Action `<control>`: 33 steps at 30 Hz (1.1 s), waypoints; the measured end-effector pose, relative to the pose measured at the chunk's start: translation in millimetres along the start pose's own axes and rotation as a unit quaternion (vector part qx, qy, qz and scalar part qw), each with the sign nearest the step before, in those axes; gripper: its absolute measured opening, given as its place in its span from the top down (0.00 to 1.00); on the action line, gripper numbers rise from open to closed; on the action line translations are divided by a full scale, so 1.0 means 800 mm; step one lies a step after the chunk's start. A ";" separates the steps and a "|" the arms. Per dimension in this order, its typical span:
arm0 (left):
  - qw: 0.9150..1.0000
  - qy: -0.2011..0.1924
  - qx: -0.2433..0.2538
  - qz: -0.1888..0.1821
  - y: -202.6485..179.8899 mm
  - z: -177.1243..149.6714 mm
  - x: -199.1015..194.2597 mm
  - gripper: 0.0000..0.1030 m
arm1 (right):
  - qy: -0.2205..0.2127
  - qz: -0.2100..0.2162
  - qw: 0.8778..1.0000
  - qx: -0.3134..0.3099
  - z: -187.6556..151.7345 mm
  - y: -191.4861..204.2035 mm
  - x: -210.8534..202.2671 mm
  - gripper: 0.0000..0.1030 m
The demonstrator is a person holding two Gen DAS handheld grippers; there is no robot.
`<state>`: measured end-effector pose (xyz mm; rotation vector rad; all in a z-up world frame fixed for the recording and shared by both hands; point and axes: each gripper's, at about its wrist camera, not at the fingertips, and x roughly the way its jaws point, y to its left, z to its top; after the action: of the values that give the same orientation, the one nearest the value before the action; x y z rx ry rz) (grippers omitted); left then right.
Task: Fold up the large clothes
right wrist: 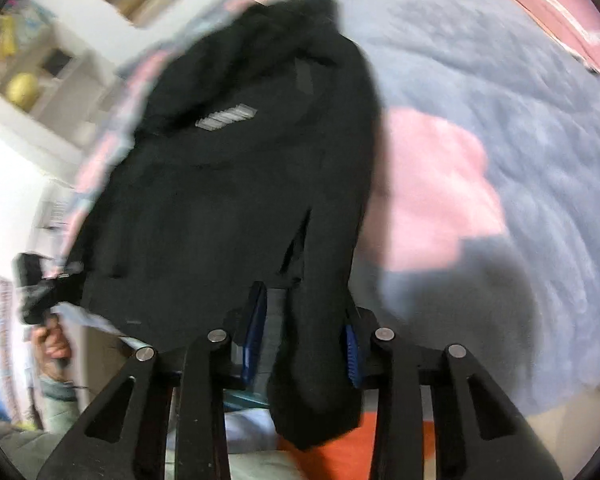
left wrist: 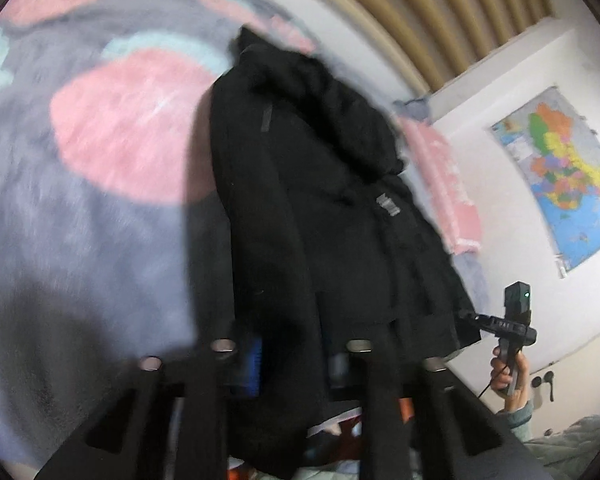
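Your left gripper (left wrist: 296, 364) and right gripper (right wrist: 306, 340) each clamp the near hem of the black jacket (left wrist: 320, 200), held above the blanket (left wrist: 80, 200).

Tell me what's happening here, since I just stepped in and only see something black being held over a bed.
A person is holding a black jacket by its hem, one handheld tool on each side. The left tool and the right tool both have cloth between their fingers. The jacket stretches out over a grey and pink blanket, hood end farthest away. No fold shows yet. The pictures are blurred.
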<state>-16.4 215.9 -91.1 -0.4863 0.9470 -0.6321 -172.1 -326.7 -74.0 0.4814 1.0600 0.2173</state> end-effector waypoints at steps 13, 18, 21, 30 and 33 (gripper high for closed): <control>1.000 0.001 -0.011 0.001 -0.004 0.001 0.021 0.87 | 0.019 0.011 1.000 0.015 0.003 0.005 0.036 0.82; 0.997 -0.067 -0.010 -0.036 -0.023 0.032 -0.029 0.89 | -0.045 0.032 0.998 -0.008 0.032 0.023 -0.016 0.84; 0.994 -0.097 -0.003 -0.050 -0.037 0.064 -0.049 0.89 | -0.068 0.049 0.996 -0.027 0.060 0.033 -0.039 0.84; 0.986 -0.153 0.000 -0.063 -0.071 0.195 -0.043 0.88 | -0.140 0.060 0.988 -0.038 0.192 0.055 -0.085 0.84; 0.983 -0.173 -0.011 -0.058 -0.075 0.252 -0.024 0.88 | -0.150 0.067 0.986 -0.029 0.245 0.052 -0.088 0.84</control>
<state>131.1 207.8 59.5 -0.6507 0.5991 -0.6169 -32.1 -372.1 79.3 0.5155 0.7251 0.2847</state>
